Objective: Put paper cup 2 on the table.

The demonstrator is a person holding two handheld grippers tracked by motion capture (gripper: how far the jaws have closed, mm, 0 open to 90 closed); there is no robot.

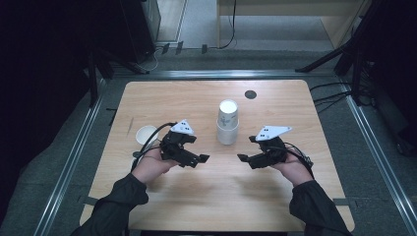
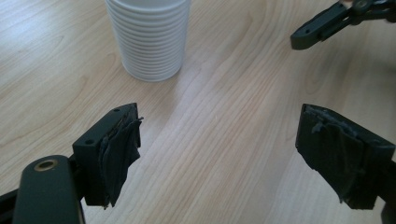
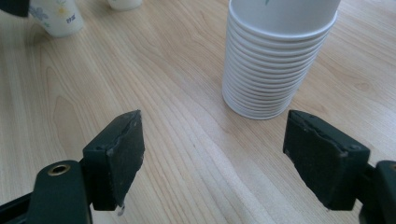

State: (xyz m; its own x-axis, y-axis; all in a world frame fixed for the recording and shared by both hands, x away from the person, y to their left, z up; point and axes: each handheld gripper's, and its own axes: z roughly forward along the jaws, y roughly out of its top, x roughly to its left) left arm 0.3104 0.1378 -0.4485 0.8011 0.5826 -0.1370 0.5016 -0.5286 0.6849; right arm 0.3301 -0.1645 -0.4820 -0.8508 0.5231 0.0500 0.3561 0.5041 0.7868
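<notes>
From above, my left gripper (image 1: 195,158) and right gripper (image 1: 247,158) flank the near side of the cup stack (image 1: 227,123) mid-counter (image 1: 206,206). In my left gripper view, fingers (image 2: 116,156) apart, empty. In my right gripper view, fingers (image 3: 122,151) apart; a sideways nudge could topple the stack.

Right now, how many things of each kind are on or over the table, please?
Stack of paper cups: 1
Single paper cups: 2, one with a flower print, one plain-looking behind it
Hand-held grippers: 2, the left gripper and the right gripper, both open and empty
Dark round disc at the table's far edge: 1
Total: 6
</notes>
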